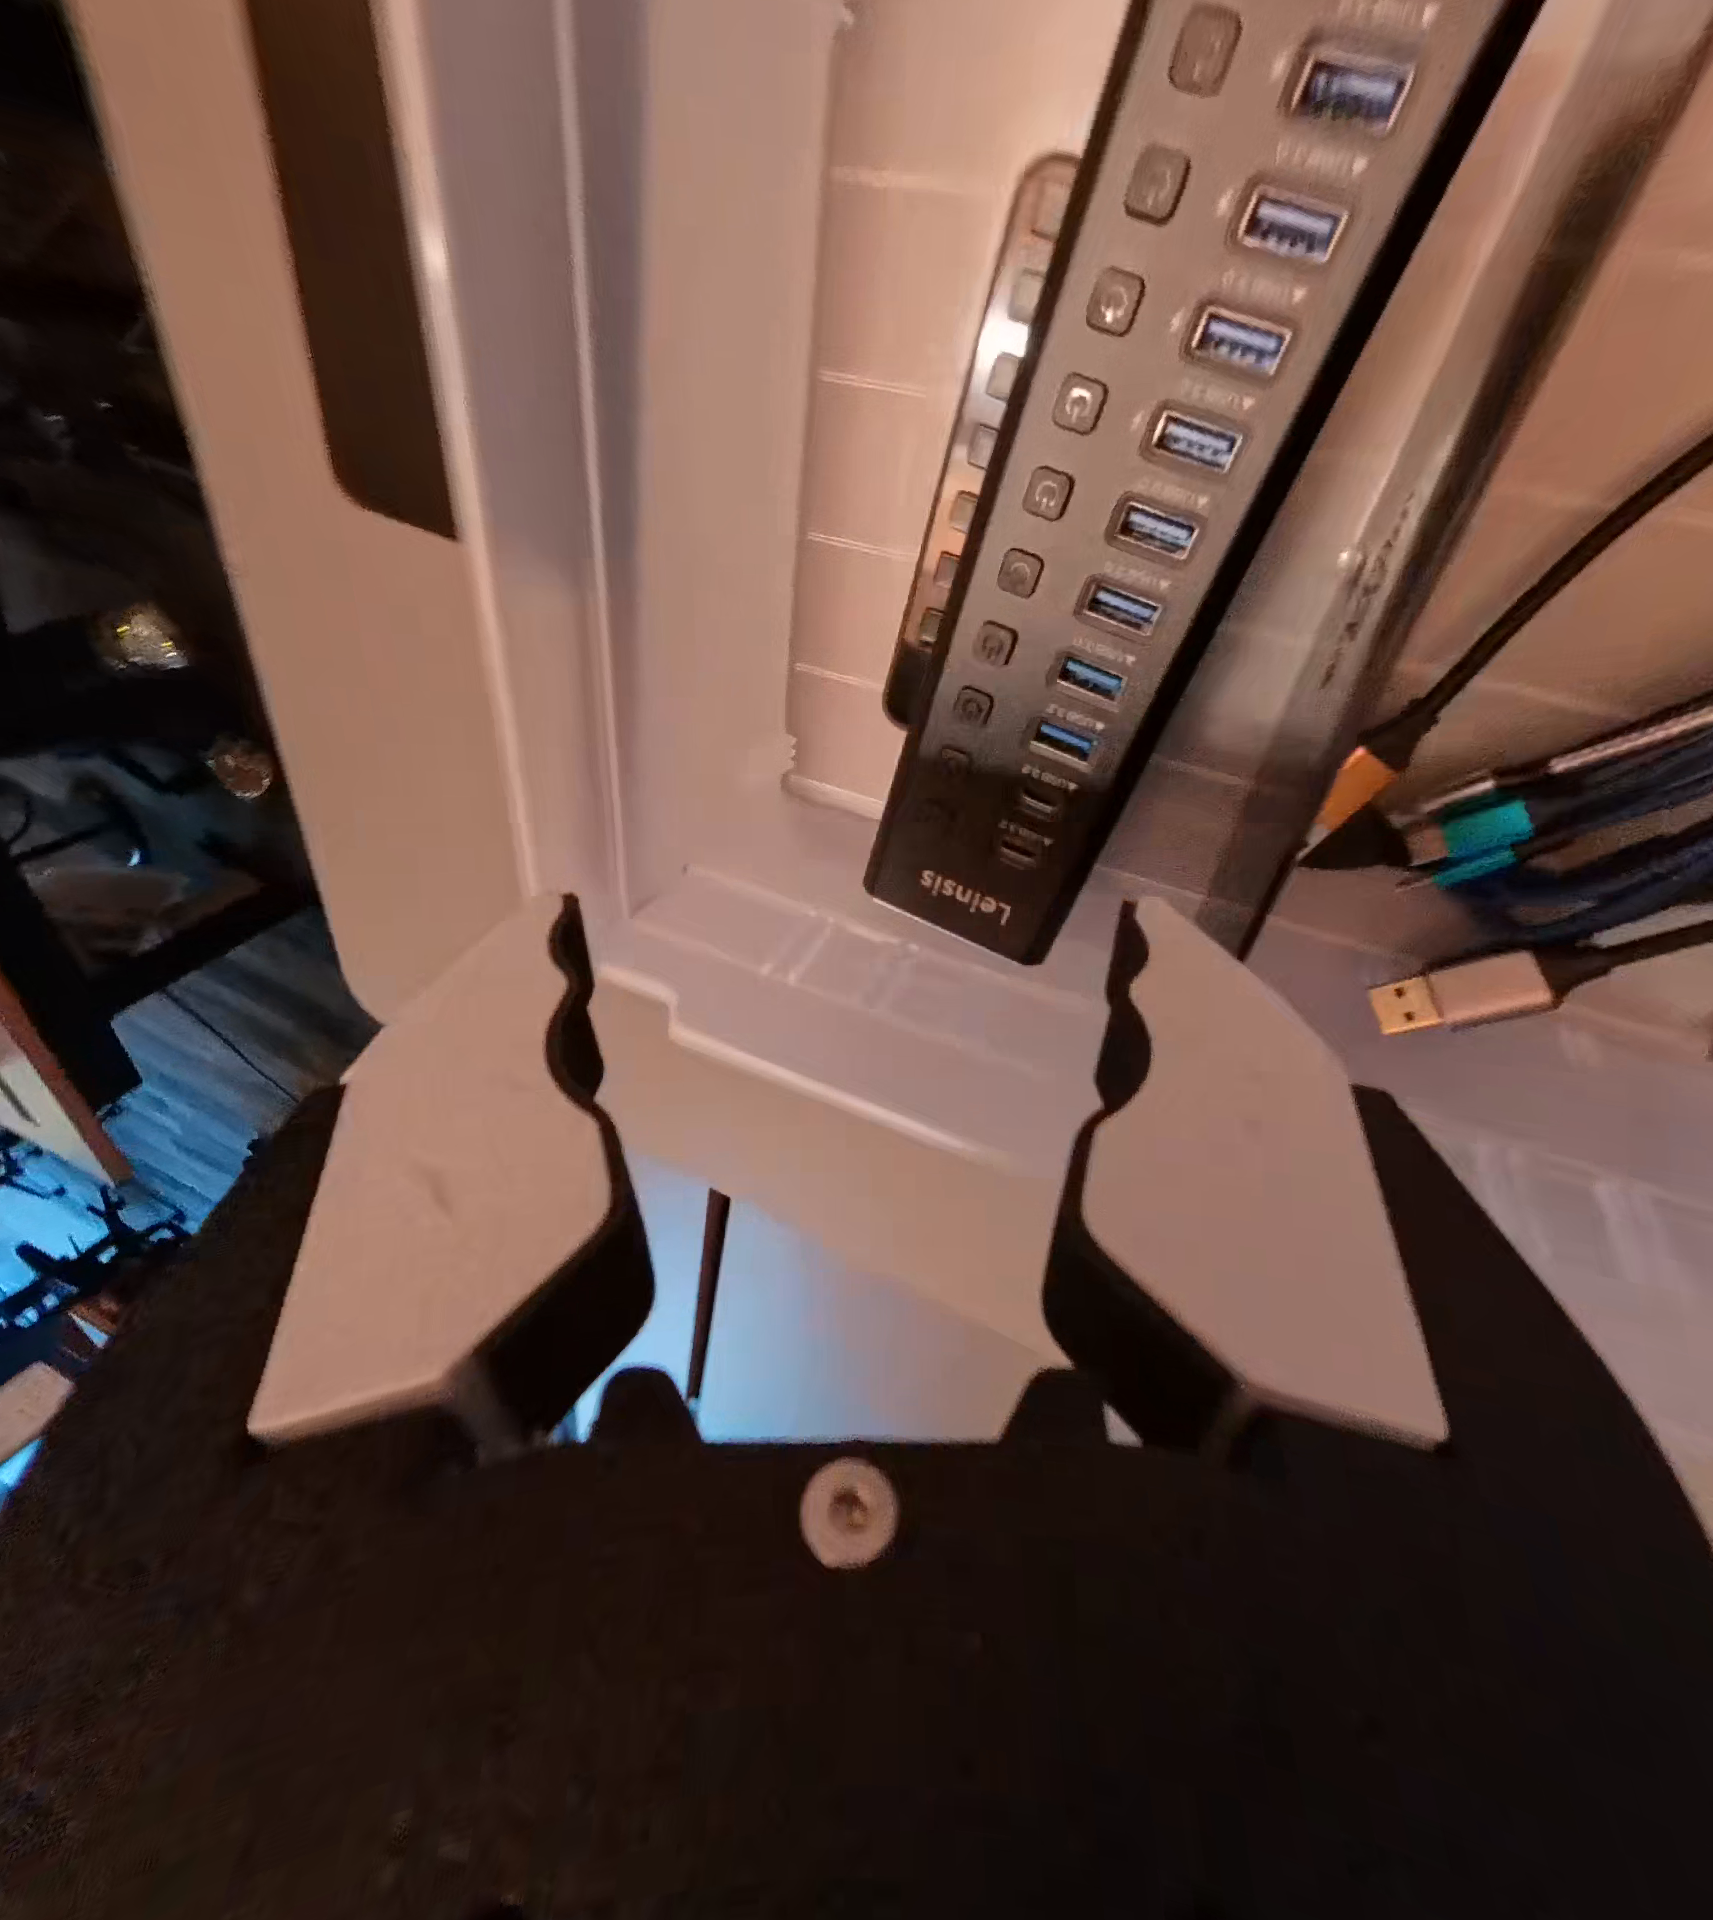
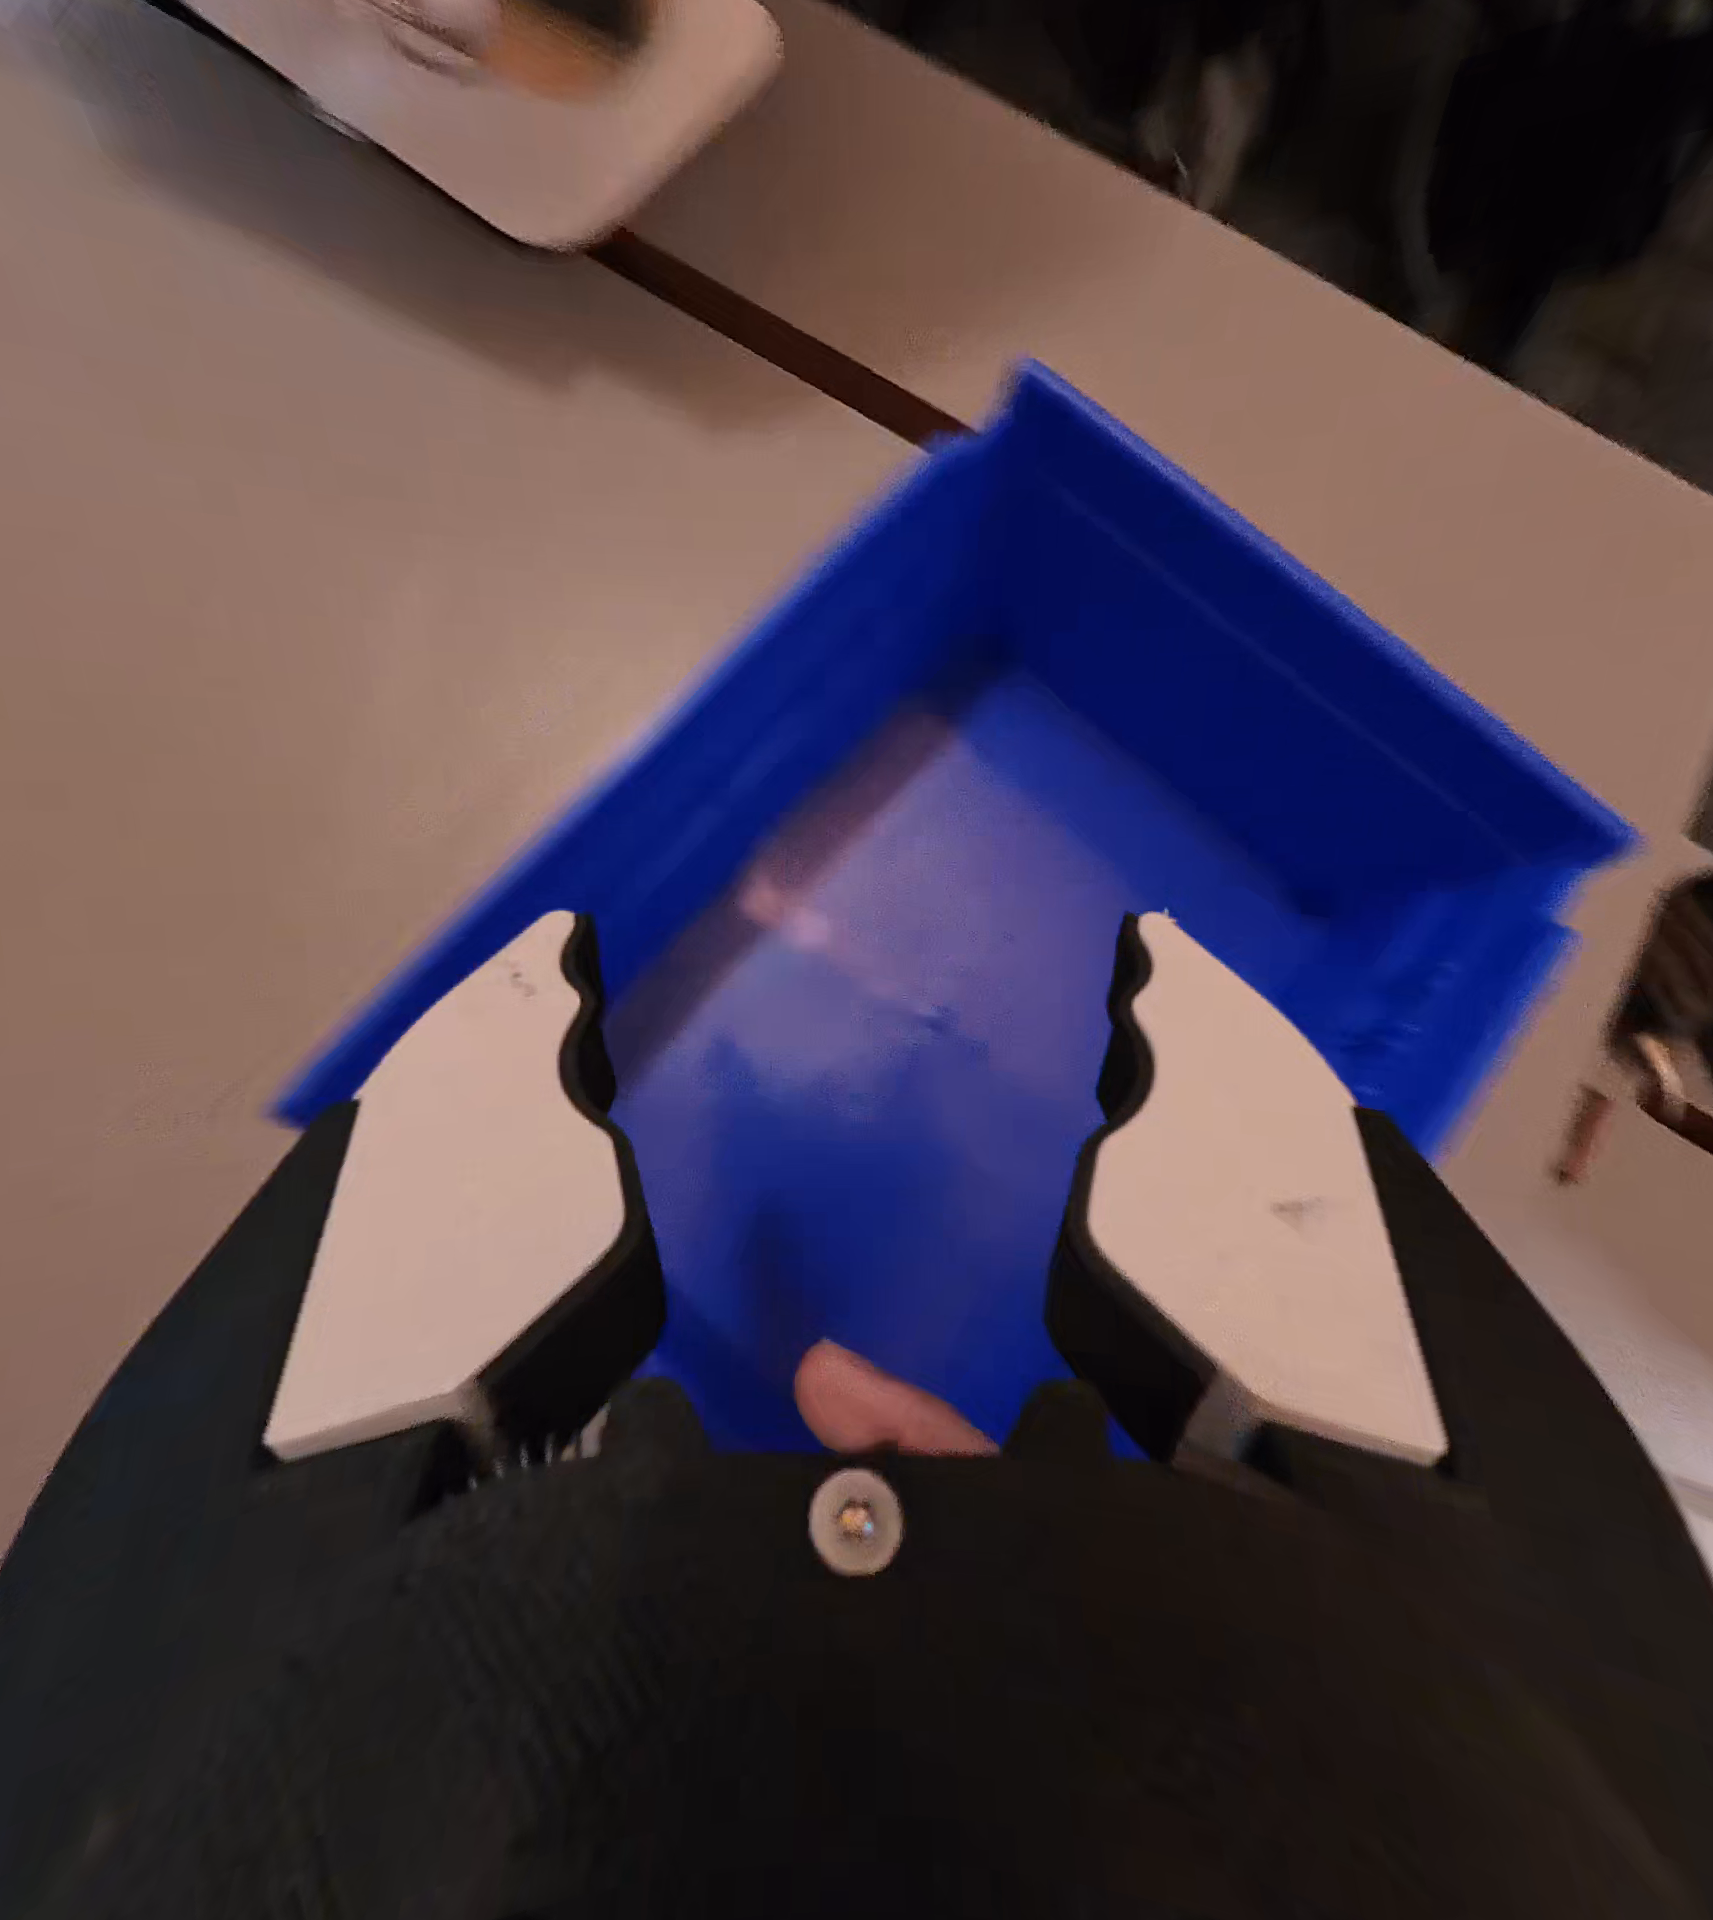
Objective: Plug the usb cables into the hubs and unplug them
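Observation:
In the left wrist view a long black USB hub (image 1: 1132, 499) with a row of blue ports and round buttons lies in a white tray (image 1: 831, 997); its ports show no plugs. A second, silver hub (image 1: 997, 416) lies partly hidden behind it. A bundle of USB cables (image 1: 1600, 831) with teal, orange and silver plugs lies at the right, and a loose silver plug (image 1: 1454, 997) lies below them. My left gripper (image 1: 847, 925) is open and empty, just short of the black hub's near end. My right gripper (image 2: 852, 935) is open and empty above a blue bin (image 2: 1091, 748).
The blue bin sits on a beige table (image 2: 260, 623) and looks empty. A white box (image 2: 540, 104) stands at the table's far side. A fingertip (image 2: 873, 1403) shows behind the right gripper's base. Left of the tray the table ends at a dark floor (image 1: 52, 727).

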Available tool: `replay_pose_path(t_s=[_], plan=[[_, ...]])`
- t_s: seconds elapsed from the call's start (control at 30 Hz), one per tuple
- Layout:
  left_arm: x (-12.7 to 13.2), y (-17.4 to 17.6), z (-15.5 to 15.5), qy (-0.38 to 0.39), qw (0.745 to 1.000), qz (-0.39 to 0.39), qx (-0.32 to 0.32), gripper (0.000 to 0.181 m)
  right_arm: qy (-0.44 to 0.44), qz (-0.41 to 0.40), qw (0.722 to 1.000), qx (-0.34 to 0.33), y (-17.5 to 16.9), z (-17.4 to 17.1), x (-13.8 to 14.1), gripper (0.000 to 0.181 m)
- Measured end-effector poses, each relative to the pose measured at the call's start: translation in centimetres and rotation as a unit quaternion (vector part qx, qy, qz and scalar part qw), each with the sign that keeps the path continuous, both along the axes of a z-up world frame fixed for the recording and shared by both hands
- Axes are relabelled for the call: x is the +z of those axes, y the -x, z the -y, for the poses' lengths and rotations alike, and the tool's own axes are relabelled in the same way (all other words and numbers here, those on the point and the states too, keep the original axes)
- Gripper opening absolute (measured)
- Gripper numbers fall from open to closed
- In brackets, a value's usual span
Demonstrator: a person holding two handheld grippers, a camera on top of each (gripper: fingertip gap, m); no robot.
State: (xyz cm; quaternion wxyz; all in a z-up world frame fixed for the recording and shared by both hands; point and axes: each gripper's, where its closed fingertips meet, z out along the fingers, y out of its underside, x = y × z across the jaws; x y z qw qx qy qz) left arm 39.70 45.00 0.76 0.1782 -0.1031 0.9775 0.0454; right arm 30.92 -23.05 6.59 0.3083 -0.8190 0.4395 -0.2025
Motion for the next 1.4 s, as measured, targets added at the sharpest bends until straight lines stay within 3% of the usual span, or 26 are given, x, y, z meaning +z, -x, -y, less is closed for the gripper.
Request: replay_pose_path(t_s=[0.03, 0.23, 0.3, 0.43, 0.57, 0.67, 0.83, 0.97, 1.03, 1.2, 1.3, 1.33, 1.37, 1.4], plan=[[-0.9, 0.0, 0.1, -0.014, 0.999, -0.03, -0.014, 0.093, -0.019, 0.009, 1.0, 0.019, 1.5, -2.1, 0.1, 0.094], [-4.9, 0.3, 0.1, -0.079, 0.985, -0.132, -0.075, 0.091, -0.046, -0.006, 0.996, 0.072, 9.8, -10.5, -3.2, 0.095], [-6.0, 0.6, 0.2, -0.09, 0.981, -0.145, -0.095, 0.08, -0.05, -0.022, 0.996, 0.07, 11.8, -12.1, -4.7, 0.095], [-7.5, 0.7, 0.0, -0.1, 0.98, -0.135, -0.105, 0.061, -0.052, -0.025, 0.998, 0.021, 13.0, -13.3, -6.2, 0.108], [-7.0, 0.2, 0.0, -0.086, 0.989, -0.088, -0.078, 0.06, -0.059, -0.001, 0.998, 0.022, 12.5, -14.5, -4.4, 0.103], [-4.7, -0.3, 0.4, -0.073, 0.994, -0.024, -0.074, 0.059, -0.078, 0.056, 0.995, 0.035, 10.9, -16.0, -1.5, 0.098], [3.4, -0.1, 2.7, -0.097, 0.981, 0.133, -0.102, 0.059, -0.109, 0.066, 0.988, 0.086, 9.7, -20.2, 0.2, 0.097], [10.1, 2.5, 5.9, -0.117, 0.956, 0.231, -0.135, 0.059, -0.086, 0.101, 0.978, 0.159, 8.9, -25.2, 1.3, 0.093], [12.4, 4.7, 8.6, -0.086, 0.949, 0.26, -0.157, 0.059, -0.051, 0.151, 0.969, 0.187, 7.9, -27.6, 2.5, 0.093], [14.3, 11.3, 17.6, 0.004, 0.928, 0.293, -0.229, 0.059, 0.045, 0.323, 0.914, 0.242, 5.3, -32.9, 5.5, 0.098], [14.1, 14.4, 22.5, 0.03, 0.899, 0.338, -0.277, 0.059, 0.108, 0.36, 0.889, 0.262, 4.9, -33.8, 4.2, 0.102], [14.0, 15.2, 23.9, 0.032, 0.885, 0.358, -0.295, 0.059, 0.074, 0.348, 0.891, 0.282, 5.6, -34.2, 3.6, 0.102], [13.9, 15.9, 25.1, 0.034, 0.869, 0.382, -0.312, 0.059, 0.008, 0.323, 0.9, 0.292, 6.5, -34.3, 3.2, 0.091], [13.7, 16.6, 26.1, 0.036, 0.856, 0.4, -0.325, 0.059, -0.074, 0.286, 0.91, 0.291, 7.2, -34.0, 3.1, 0.093]])
